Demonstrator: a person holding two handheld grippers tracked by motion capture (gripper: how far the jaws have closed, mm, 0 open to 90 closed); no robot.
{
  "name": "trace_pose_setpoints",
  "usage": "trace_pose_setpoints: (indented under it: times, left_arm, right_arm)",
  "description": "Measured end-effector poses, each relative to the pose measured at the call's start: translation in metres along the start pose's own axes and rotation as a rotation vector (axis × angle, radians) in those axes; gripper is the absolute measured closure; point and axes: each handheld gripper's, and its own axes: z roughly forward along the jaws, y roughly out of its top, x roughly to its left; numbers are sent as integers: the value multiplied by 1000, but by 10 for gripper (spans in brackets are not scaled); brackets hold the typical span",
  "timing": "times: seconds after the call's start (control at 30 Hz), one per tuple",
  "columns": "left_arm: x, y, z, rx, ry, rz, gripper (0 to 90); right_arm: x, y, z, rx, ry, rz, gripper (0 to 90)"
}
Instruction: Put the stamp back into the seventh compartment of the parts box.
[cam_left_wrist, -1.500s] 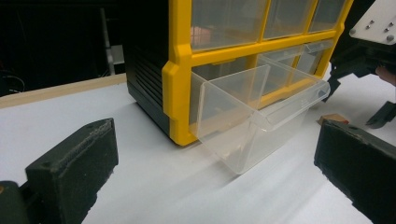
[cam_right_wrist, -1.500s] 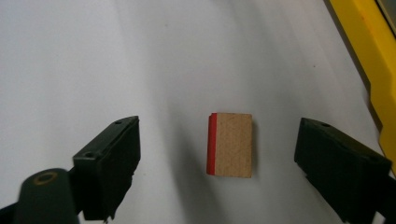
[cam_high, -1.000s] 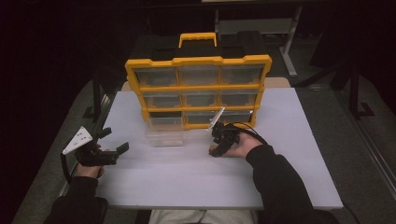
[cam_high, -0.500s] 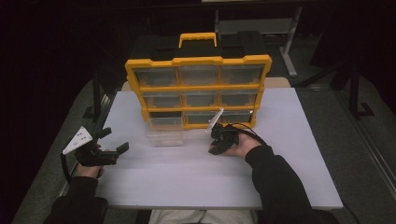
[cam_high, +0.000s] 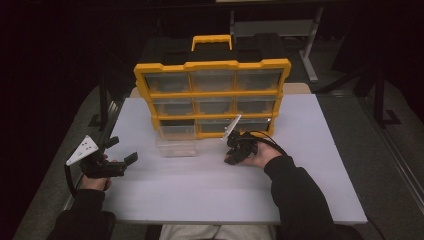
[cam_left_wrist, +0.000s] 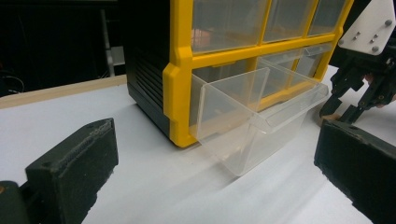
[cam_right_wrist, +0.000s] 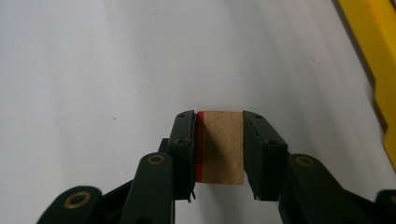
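The right gripper (cam_right_wrist: 219, 149) is pinching a small brown wooden block with one red edge (cam_right_wrist: 223, 147), lying on the white desk (cam_high: 300, 165), evidently for the pulled-out clear plastic drawer (cam_left_wrist: 254, 119). The left gripper (cam_left_wrist: 215, 186) is waiting with jaws spread, facing that drawer.

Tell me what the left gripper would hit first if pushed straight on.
Probably the clear drawer, pulled out of the yellow organizer: it sits straight ahead of the open left gripper, with bare table before it. Depth is uncertain.

White table (cam_high: 310, 190), yellow drawer organizer (cam_high: 212, 95) on it, clear drawer (cam_high: 176, 141), small wooden block (cam_right_wrist: 223, 147)
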Motion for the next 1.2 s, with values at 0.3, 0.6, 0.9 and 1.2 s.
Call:
trace_pose_setpoints:
  times: [0.3,0.6,0.9,1.2]
  left_arm:
    - [0,0,0,-1,-1,-3,0]
    - [0,0,0,-2,0,-5,0]
    - [0,0,0,-4,-1,-5,0]
    - [0,0,-1,-5,0,-5,0]
  right_arm:
    - [-1,-2,-11,-19,-9,13,654]
    - [-1,1,-25,-36,-24,-8,655]
    - [5,11,-44,-55,-44,-31,655]
    - [4,18,-62,-88,-64,-47,655]
